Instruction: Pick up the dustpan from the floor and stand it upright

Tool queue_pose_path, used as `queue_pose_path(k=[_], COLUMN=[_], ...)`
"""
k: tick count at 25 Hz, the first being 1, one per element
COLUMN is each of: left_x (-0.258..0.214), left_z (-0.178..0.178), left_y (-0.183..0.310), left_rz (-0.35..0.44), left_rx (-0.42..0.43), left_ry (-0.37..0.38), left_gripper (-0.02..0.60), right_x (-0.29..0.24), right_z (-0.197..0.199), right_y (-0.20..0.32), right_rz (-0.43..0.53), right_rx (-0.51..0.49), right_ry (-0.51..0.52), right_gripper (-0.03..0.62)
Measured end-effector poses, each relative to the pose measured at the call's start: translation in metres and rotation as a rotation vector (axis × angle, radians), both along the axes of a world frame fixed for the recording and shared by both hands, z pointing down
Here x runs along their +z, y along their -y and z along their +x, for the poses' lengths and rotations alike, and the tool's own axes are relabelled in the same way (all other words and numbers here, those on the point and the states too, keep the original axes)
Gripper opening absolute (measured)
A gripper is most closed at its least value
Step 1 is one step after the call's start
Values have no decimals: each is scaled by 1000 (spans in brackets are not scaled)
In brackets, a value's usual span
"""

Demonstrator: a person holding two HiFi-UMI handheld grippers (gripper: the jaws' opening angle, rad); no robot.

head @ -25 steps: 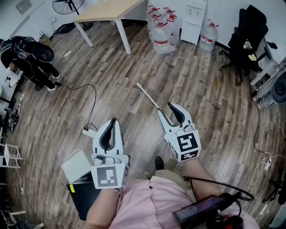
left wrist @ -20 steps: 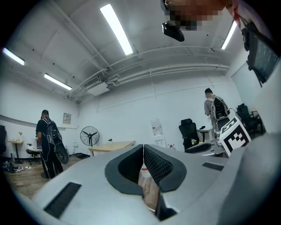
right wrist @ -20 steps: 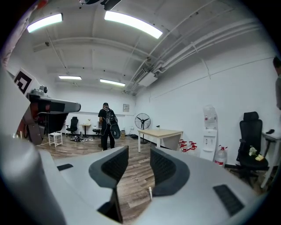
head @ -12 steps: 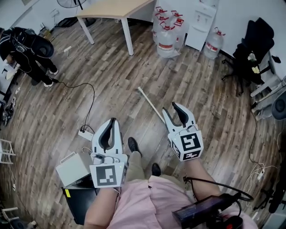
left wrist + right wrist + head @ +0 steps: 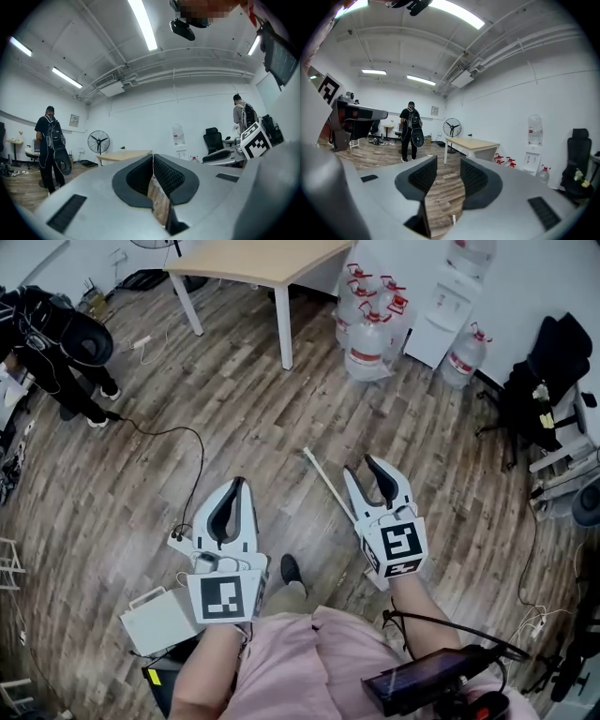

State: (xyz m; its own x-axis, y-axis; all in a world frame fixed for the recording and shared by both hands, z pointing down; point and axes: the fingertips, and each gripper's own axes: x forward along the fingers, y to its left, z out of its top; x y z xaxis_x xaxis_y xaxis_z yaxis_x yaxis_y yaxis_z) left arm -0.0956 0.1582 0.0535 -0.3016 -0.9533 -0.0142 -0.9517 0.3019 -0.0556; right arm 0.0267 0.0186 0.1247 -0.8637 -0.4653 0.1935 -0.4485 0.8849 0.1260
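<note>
Both empty: left hand-held gripper (image 5: 238, 484) closed, right hand-held gripper (image 5: 360, 466) parted; dustpan handle (image 5: 324, 481) flat, diagonal.

Office workroom. Indicators: wood-plank floor (image 5: 272, 409), light wooden table (image 5: 253, 259), water jugs (image 5: 367, 348) and dispenser (image 5: 448, 307) off the table's right corner, black office chair (image 5: 551, 367), standing fan (image 5: 98, 140), ceiling strip lights (image 5: 144, 23).
</note>
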Motion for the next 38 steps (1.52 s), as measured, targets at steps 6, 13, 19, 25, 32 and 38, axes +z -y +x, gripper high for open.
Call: queue_pose_path(k=[6, 13, 19, 25, 32, 38], left_x=[-18, -18, -18, -2, 24, 44], left_z=[-68, -105, -117, -115, -117, -130], left_y=[27, 44, 56, 84, 127, 169], left_rz=[38, 66, 73, 30, -28, -52], left_rx=[17, 28, 36, 56, 63, 78], left_ry=[43, 40, 35, 7, -19, -17], left_gripper=[14, 14, 14, 14, 14, 14], right_x=[-17, -19, -24, -13, 13, 42], right_z=[-64, -98, -106, -106, -114, -132], right_y=[32, 50, 61, 82, 120, 158], right_rz=[40, 61, 76, 60, 11, -42], right_rx=[30, 47, 54, 53, 27, -13], right_ry=[18, 21, 18, -10, -40, -72], right_gripper=[155, 155, 153, 153, 154, 155])
